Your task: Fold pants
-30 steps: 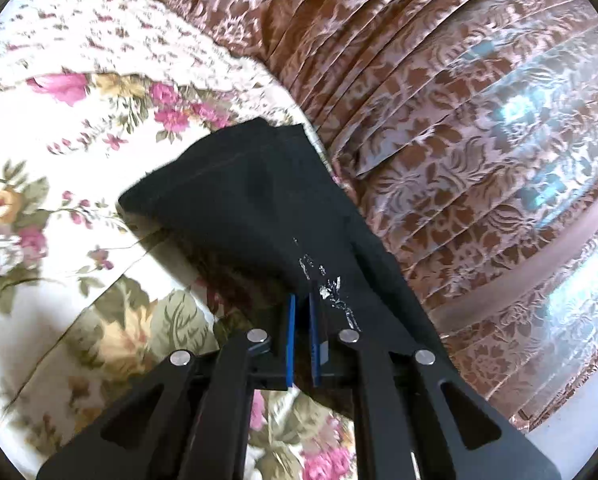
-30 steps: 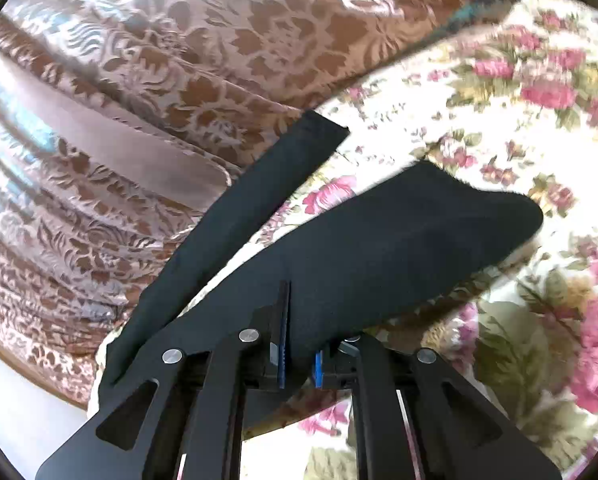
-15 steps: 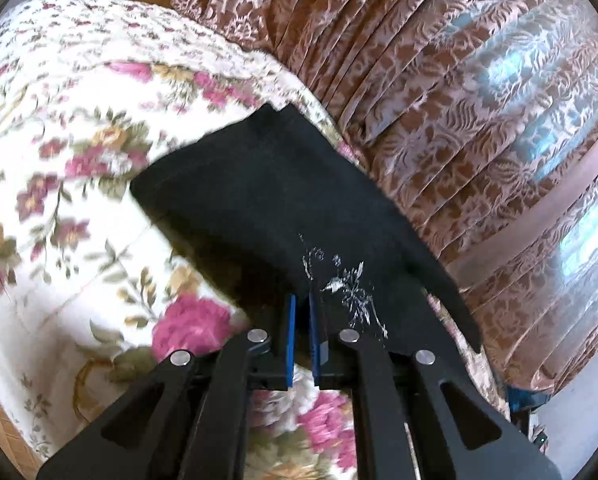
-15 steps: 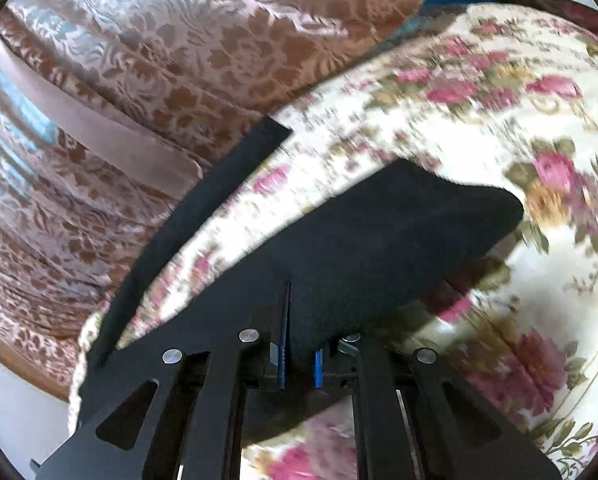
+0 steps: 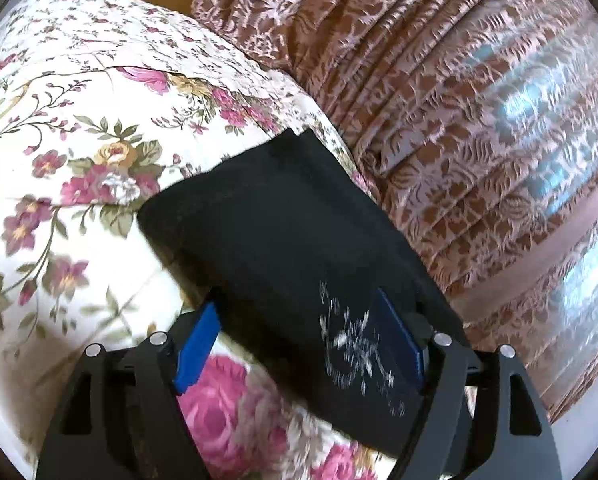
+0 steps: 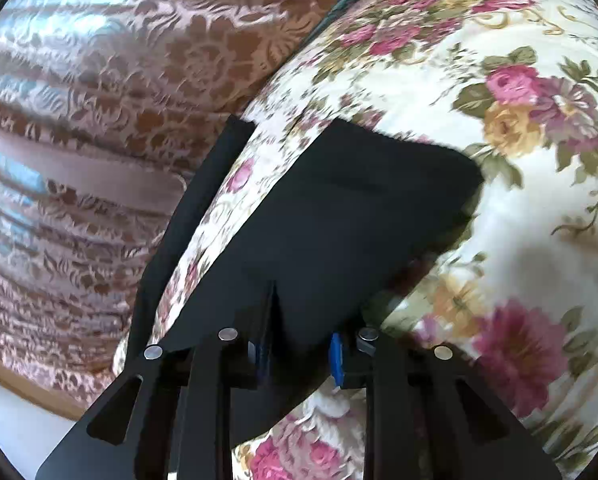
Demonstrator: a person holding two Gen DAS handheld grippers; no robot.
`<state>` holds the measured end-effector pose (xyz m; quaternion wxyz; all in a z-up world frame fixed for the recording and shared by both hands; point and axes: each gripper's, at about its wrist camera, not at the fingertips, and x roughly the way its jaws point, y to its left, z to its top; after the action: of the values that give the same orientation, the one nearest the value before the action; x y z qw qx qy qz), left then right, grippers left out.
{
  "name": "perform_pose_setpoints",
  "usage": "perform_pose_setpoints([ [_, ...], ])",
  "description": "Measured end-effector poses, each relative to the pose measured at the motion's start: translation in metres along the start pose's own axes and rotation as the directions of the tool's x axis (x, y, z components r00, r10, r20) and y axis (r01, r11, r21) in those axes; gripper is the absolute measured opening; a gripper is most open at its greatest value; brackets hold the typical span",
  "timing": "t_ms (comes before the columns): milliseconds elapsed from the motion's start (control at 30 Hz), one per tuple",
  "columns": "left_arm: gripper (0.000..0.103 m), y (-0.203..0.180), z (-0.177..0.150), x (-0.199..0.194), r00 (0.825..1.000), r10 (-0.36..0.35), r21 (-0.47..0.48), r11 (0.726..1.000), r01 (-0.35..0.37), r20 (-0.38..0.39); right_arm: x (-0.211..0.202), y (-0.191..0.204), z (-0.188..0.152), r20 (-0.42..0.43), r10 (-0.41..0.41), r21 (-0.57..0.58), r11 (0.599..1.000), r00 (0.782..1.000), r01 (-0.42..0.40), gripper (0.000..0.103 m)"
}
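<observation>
Black pants (image 5: 291, 232) lie folded on a floral bedspread (image 5: 79, 140), with a white embroidered motif (image 5: 355, 348) near my left gripper (image 5: 299, 346). Its jaws are opening and stand wide apart. The pants' near edge lies loose between the blue pads (image 5: 197, 348). In the right wrist view the same pants (image 6: 359, 208) spread forward from my right gripper (image 6: 299, 354), whose jaws are opening too. Cloth still sits in the narrow gap between its pads (image 6: 336, 356). A thin black strip of the pants (image 6: 203, 200) runs along the bed's edge.
Brown-and-pink brocade fabric (image 5: 479, 100) hangs in folds beside the bed and also fills the left of the right wrist view (image 6: 99, 80). The bedspread (image 6: 519, 200) stretches away to the right. Pale floor (image 6: 11, 420) shows at the lower left.
Both grippers were shut on the pants' edge and have carried it forward and down onto the bed. The left jaws have now sprung wide; the right jaws have parted a little.
</observation>
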<state>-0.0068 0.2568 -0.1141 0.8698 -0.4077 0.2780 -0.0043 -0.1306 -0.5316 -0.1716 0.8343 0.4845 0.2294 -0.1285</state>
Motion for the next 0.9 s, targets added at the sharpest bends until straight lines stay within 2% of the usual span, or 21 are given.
perform_pose_setpoints([
  [67, 0.071, 0.003, 0.005, 0.003, 1.0, -0.003, -0.038, 0.999, 0.004, 0.009, 0.0, -0.004, 0.005, 0.014, -0.001, 0.029, 1.0, 1.0, 0.0, 0.024],
  [133, 0.04, 0.004, 0.009, 0.012, 0.999, 0.051, -0.046, 0.998, -0.052, -0.012, 0.004, -0.009, 0.012, 0.022, -0.017, 0.059, 0.998, 1.0, 0.016, 0.024],
  [167, 0.012, 0.007, 0.01, 0.015, 0.997, 0.071, -0.05, 0.996, -0.072, -0.036, 0.006, -0.009, 0.015, 0.026, -0.016, 0.058, 0.998, 1.0, 0.014, 0.024],
  [200, 0.007, 0.01, 0.01, 0.019, 0.995, 0.077, -0.063, 0.995, -0.081, -0.058, 0.008, -0.006, 0.017, 0.027, -0.022, 0.038, 0.999, 0.999, 0.021, 0.024],
  [233, 0.007, 0.012, 0.012, 0.018, 0.996, 0.063, -0.086, 0.994, -0.068, -0.06, 0.011, -0.001, 0.019, 0.023, -0.049, 0.002, 0.999, 0.999, 0.049, 0.023],
  [267, 0.006, 0.012, 0.012, 0.015, 0.997, 0.056, -0.089, 0.994, -0.061, -0.056, 0.012, 0.007, 0.021, 0.027, -0.099, -0.055, 0.993, 0.995, 0.101, 0.017],
  [300, 0.006, 0.008, 0.015, 0.009, 0.997, 0.053, -0.075, 0.996, -0.056, -0.05, 0.011, 0.012, 0.023, 0.035, -0.117, -0.085, 0.989, 0.992, 0.12, 0.013],
  [367, 0.006, 0.002, 0.019, -0.003, 0.999, 0.034, -0.051, 0.998, -0.036, -0.043, 0.004, 0.021, 0.028, 0.062, -0.131, -0.129, 0.982, 0.989, 0.138, 0.008],
  [433, 0.005, -0.004, 0.024, -0.019, 0.999, -0.002, -0.045, 0.999, -0.001, -0.049, -0.004, 0.027, 0.033, 0.086, -0.129, -0.15, 0.979, 0.988, 0.141, 0.008],
  [533, 0.005, -0.014, 0.026, -0.04, 0.999, -0.015, -0.01, 1.0, 0.015, -0.05, -0.019, 0.034, 0.039, 0.103, -0.136, -0.181, 0.972, 0.985, 0.153, 0.008],
  [700, 0.006, 0.002, 0.012, -0.056, 0.996, 0.036, 0.024, 0.999, -0.034, -0.086, -0.032, 0.019, 0.039, 0.092, -0.161, -0.176, 0.969, 0.983, 0.175, 0.008],
  [800, 0.006, 0.024, -0.006, -0.048, 0.992, 0.058, -0.023, 0.998, -0.061, -0.114, -0.026, -0.002, 0.03, 0.064, -0.2, -0.162, 0.965, 0.978, 0.208, 0.008],
  [900, 0.01, 0.035, -0.014, -0.043, 0.992, 0.071, -0.041, 0.996, -0.076, -0.101, -0.017, -0.016, 0.022, 0.052, -0.219, -0.141, 0.964, 0.974, 0.224, 0.008],
])
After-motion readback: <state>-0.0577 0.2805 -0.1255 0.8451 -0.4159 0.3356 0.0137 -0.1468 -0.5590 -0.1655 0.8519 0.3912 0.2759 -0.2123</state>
